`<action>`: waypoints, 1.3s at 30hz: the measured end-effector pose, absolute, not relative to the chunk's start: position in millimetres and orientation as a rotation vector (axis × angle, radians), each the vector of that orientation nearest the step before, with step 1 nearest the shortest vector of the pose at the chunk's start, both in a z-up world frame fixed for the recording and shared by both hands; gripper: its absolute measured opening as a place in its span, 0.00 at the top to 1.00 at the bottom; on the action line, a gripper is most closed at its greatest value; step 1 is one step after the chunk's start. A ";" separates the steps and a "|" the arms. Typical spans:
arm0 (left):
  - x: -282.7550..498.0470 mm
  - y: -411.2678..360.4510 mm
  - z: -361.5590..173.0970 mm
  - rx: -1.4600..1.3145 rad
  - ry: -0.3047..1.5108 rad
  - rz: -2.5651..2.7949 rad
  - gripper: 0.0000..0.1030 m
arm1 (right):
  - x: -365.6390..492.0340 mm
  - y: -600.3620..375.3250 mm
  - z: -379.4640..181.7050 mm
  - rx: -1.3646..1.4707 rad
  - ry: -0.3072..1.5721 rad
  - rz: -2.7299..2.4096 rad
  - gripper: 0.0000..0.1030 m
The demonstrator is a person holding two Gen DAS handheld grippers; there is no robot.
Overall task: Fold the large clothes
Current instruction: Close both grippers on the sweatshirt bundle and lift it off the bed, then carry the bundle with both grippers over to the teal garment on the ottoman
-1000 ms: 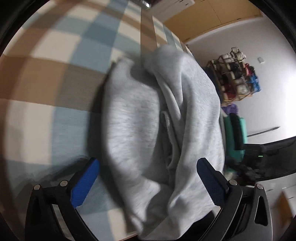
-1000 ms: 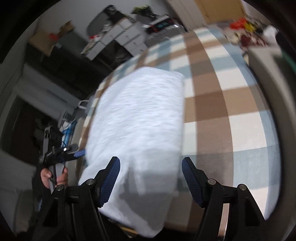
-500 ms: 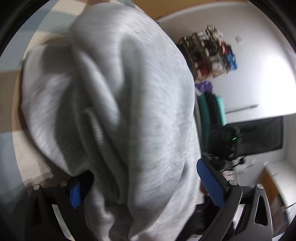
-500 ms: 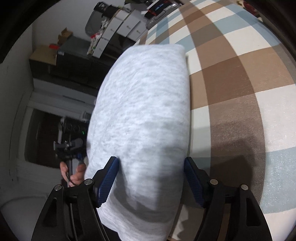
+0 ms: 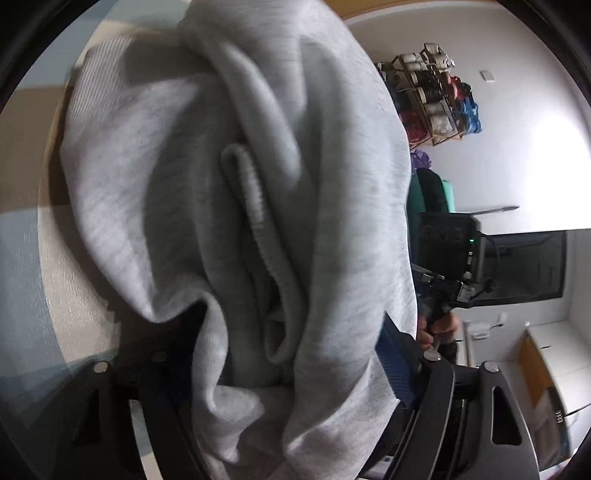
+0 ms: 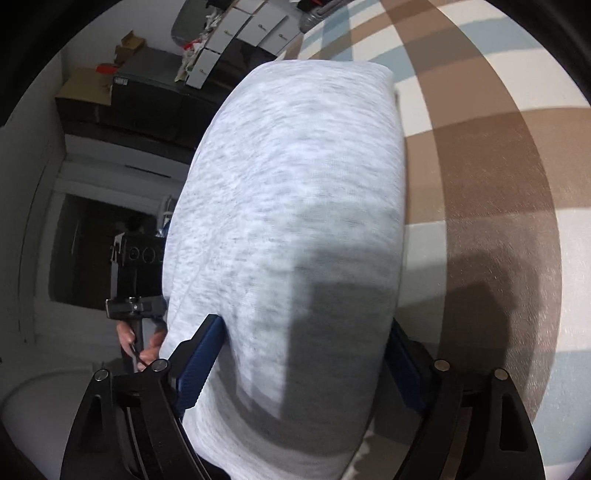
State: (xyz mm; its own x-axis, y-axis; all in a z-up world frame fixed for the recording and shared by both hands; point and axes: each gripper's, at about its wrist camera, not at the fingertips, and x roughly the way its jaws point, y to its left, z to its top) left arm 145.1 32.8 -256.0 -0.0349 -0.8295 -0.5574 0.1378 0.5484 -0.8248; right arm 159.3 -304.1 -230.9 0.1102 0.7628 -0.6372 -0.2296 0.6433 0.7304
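Observation:
A grey sweatshirt (image 5: 177, 155), folded into a thick bundle, lies on a checked brown, blue and white cover (image 5: 22, 258). Its ribbed cuff (image 5: 255, 206) runs down the middle folds. My left gripper (image 5: 284, 321) has the bundle's end between its closing jaws. The cloth drapes over both blue pads and hides the left one. In the right wrist view the smooth side of the sweatshirt (image 6: 295, 177) fills the gap of my right gripper (image 6: 303, 323). Its jaws are opening, with a blue pad (image 6: 199, 365) at each flank of the cloth.
Each view shows the other gripper held by a hand (image 5: 439, 328) (image 6: 144, 343) beyond the bundle. A rack of rolled items (image 5: 432, 96) stands by the white wall. White drawers (image 6: 236, 33) and cardboard boxes (image 6: 85, 85) lie past the cover's far edge (image 6: 480, 166).
Both grippers have come in over the sweatshirt, which now fills each view. The left jaws have narrowed onto the cloth. The right jaws have spread a little and sunk around the bundle.

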 end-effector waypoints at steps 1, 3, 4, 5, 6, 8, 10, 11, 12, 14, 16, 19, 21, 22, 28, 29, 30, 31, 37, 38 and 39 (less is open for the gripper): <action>143.3 33.3 -250.8 -0.643 1.378 -0.890 0.42 | 156.4 -305.4 -228.1 0.520 1.244 0.776 0.25; 141.6 29.6 -244.9 -0.647 1.365 -0.924 0.52 | 147.5 -307.0 -216.6 0.498 1.199 0.781 0.39; 139.4 26.9 -242.9 -0.644 1.361 -0.940 0.52 | 141.9 -304.9 -211.7 0.494 1.186 0.789 0.40; 138.7 26.4 -242.7 -0.635 1.364 -0.949 0.52 | 137.2 -305.8 -208.0 0.497 1.171 0.802 0.43; 138.6 24.8 -243.4 -0.631 1.369 -0.953 0.52 | 131.7 -308.2 -205.8 0.502 1.154 0.817 0.43; 144.7 18.7 -244.7 -0.634 1.373 -0.951 0.52 | 128.2 -310.3 -210.1 0.518 1.151 0.820 0.43; 148.4 18.8 -243.4 -0.635 1.370 -0.950 0.54 | 131.0 -314.3 -218.8 0.555 1.150 0.808 0.43; 147.5 24.4 -242.4 -0.631 1.363 -0.949 0.55 | 132.4 -314.8 -220.3 0.572 1.145 0.803 0.43; 146.5 27.3 -241.7 -0.636 1.360 -0.946 0.55 | 133.2 -315.9 -218.5 0.577 1.131 0.795 0.44; 146.3 28.4 -234.6 -0.634 1.339 -0.961 0.60 | 128.4 -315.6 -207.3 0.556 1.097 0.784 0.48; 147.2 22.5 -225.6 -0.632 1.312 -0.984 0.62 | 120.7 -317.0 -196.1 0.557 1.065 0.779 0.51; 145.2 11.8 -210.9 -0.596 1.272 -1.001 0.62 | 109.3 -315.5 -176.7 0.527 1.023 0.785 0.53; 143.2 2.2 -204.3 -0.566 1.261 -1.007 0.62 | 101.9 -316.7 -162.8 0.505 0.992 0.786 0.53; 143.0 -3.5 -200.7 -0.561 1.263 -1.011 0.62 | 99.4 -318.5 -158.0 0.500 0.981 0.777 0.53; 144.9 -33.8 -169.3 -0.501 1.233 -1.061 0.62 | 80.8 -333.1 -136.3 0.535 0.901 0.736 0.53; 146.0 -40.4 -160.7 -0.489 1.225 -1.074 0.62 | 77.6 -339.5 -130.8 0.545 0.889 0.734 0.53; 146.3 -43.5 -154.7 -0.484 1.218 -1.084 0.62 | 76.1 -343.5 -126.2 0.555 0.878 0.728 0.53; 148.6 -50.7 -147.3 -0.476 1.213 -1.090 0.62 | 74.5 -347.8 -120.4 0.561 0.867 0.724 0.53; 152.9 -101.2 -81.8 -0.367 1.164 -1.138 0.62 | 61.2 -381.2 -66.0 0.568 0.789 0.674 0.53; 153.7 -110.7 -72.1 -0.354 1.157 -1.145 0.62 | 57.7 -392.3 -51.8 0.574 0.774 0.665 0.53; 153.7 -125.5 -54.9 -0.337 1.145 -1.158 0.62 | 55.4 -400.9 -42.1 0.584 0.761 0.660 0.53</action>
